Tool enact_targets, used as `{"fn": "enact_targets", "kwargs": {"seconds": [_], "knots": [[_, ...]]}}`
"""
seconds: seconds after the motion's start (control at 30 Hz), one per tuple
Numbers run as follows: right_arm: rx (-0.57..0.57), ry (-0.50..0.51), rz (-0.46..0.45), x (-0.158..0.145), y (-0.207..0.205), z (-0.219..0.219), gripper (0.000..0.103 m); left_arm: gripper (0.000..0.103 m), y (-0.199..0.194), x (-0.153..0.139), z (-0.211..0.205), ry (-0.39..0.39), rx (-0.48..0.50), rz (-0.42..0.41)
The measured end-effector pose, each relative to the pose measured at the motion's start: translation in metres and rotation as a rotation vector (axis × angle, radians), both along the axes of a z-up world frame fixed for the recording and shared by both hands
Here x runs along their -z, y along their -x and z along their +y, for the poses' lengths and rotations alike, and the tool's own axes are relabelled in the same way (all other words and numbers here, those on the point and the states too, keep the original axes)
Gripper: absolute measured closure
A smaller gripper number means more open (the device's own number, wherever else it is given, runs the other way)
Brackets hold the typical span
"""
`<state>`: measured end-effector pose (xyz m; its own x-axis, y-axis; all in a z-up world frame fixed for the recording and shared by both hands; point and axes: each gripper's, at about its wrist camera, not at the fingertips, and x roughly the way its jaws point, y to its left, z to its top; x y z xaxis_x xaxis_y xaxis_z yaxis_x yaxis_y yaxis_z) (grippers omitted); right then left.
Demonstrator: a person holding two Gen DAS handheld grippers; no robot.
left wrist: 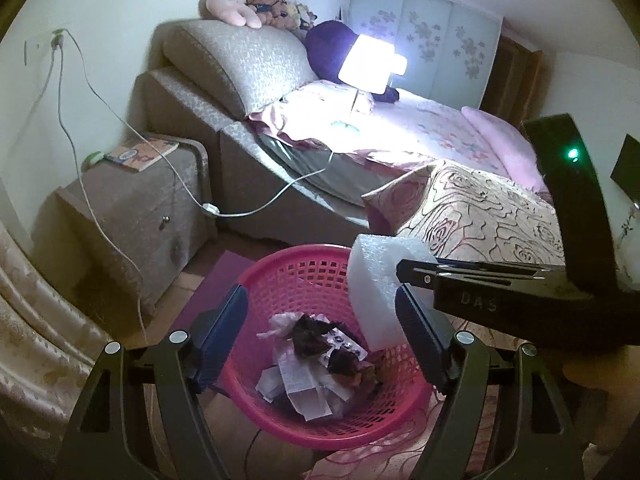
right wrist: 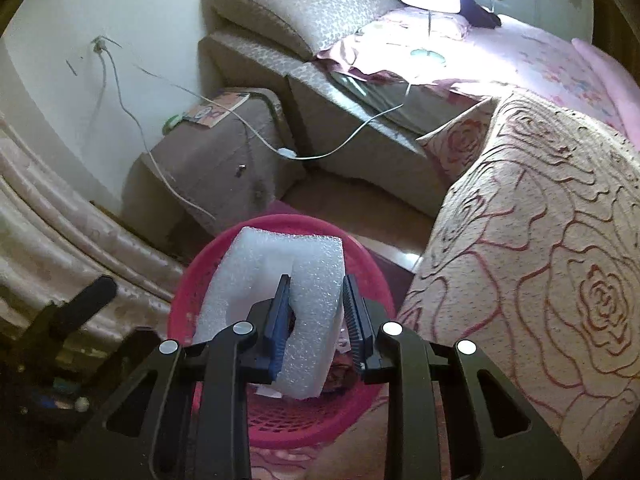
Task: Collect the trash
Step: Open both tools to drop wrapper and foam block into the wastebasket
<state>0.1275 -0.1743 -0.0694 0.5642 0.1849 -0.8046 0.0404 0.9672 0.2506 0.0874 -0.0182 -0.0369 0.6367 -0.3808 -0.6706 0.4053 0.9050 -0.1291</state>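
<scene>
One pink laundry-style basket [left wrist: 320, 420] on the floor holding crumpled paper scraps [left wrist: 300, 380] and dark wrappers, right gripper [right wrist: 316, 320] fingers clamped on one white foam block [right wrist: 280, 280] above it, left gripper [left wrist: 320, 336] fingers wide apart, empty.

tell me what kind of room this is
Most likely a bedroom in a home. A bed with a padded headboard and floral bedding fills the view, a small bedside cabinet stands next to it, and plush toys sit on top of the headboard.

I see a pink lattice basket [left wrist: 304, 276] and white foam [right wrist: 276, 272]. At three o'clock, the beige bedspread [right wrist: 540, 240] carries red rose outlines.
</scene>
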Motion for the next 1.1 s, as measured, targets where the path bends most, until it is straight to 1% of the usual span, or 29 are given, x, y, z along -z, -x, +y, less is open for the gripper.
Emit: {"fn": "enact_targets", "kwargs": {"seconds": [0.13, 0.43, 0.6, 0.8, 0.87, 0.93, 1.03, 1.1], "knots": [[-0.014, -0.055, 0.008, 0.0, 0.0, 0.001, 0.077, 0.03, -0.003, 0.007, 0.001, -0.014, -0.009, 0.017], [-0.04, -0.084, 0.001, -0.004, 0.002, 0.008, 0.074, 0.03, -0.011, 0.023, 0.006, -0.048, -0.043, 0.054], [-0.039, -0.065, -0.011, -0.005, 0.005, 0.008, 0.073, 0.03, -0.012, 0.025, 0.007, -0.059, -0.052, 0.056], [-0.037, -0.077, -0.006, -0.005, 0.008, 0.004, 0.072, 0.03, -0.014, 0.028, 0.009, -0.067, -0.061, 0.067], [-0.04, -0.083, -0.007, -0.005, 0.01, 0.004, 0.071, 0.03, -0.015, 0.03, 0.009, -0.071, -0.064, 0.073], [-0.043, -0.089, -0.01, -0.007, 0.011, 0.003, 0.067, 0.03, -0.016, 0.032, 0.009, -0.075, -0.068, 0.077], [-0.038, -0.077, -0.022, -0.01, 0.013, 0.002, 0.067, 0.03, -0.016, 0.032, 0.01, -0.077, -0.078, 0.08], [-0.03, -0.052, -0.033, -0.012, 0.015, 0.002, 0.067, 0.03, -0.016, 0.032, 0.011, -0.076, -0.086, 0.079]]}}
